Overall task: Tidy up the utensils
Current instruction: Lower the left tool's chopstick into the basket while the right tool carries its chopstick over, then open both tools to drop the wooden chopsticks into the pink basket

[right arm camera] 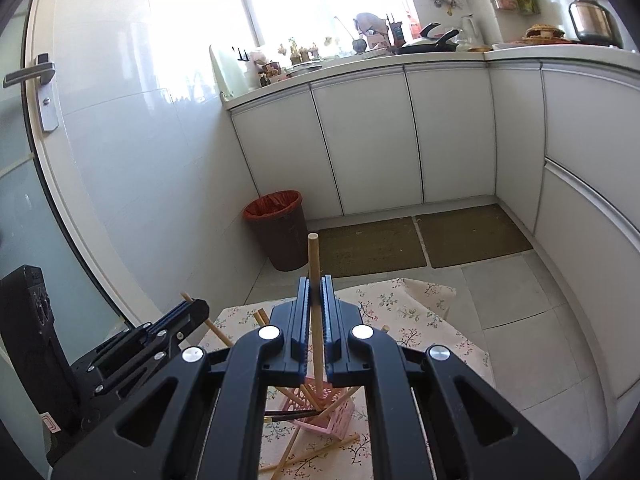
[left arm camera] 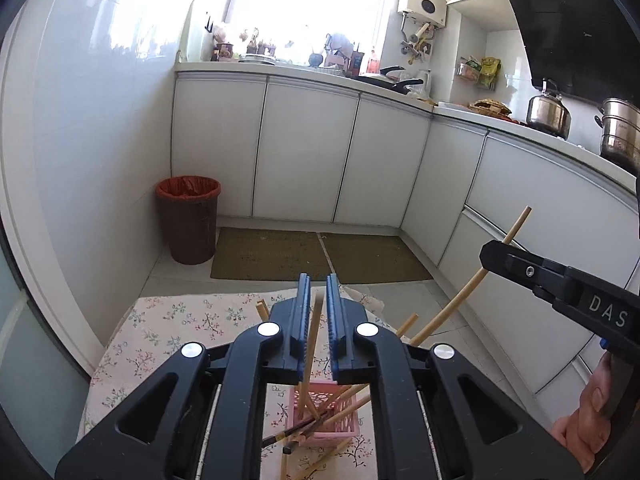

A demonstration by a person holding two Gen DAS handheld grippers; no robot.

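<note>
— What does the right gripper (right arm camera: 316, 300) hold?
— A bamboo chopstick (right arm camera: 315, 280), clamped upright above the pink holder (right arm camera: 320, 412) on the floral tablecloth (right arm camera: 420, 320).
— And the left gripper (left arm camera: 318, 300)?
— Slightly apart — a chopstick (left arm camera: 312, 344) stands between, grip unclear.

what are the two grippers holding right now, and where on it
Right gripper clamps a light wooden chopstick near its upper end. Left gripper has a chopstick between its jaws; whether it is gripped cannot be told.

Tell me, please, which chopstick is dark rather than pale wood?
The dark chopstick lying nearly flat across the pink basket with its tip sticking out leftward; all the others are pale wood.
</note>
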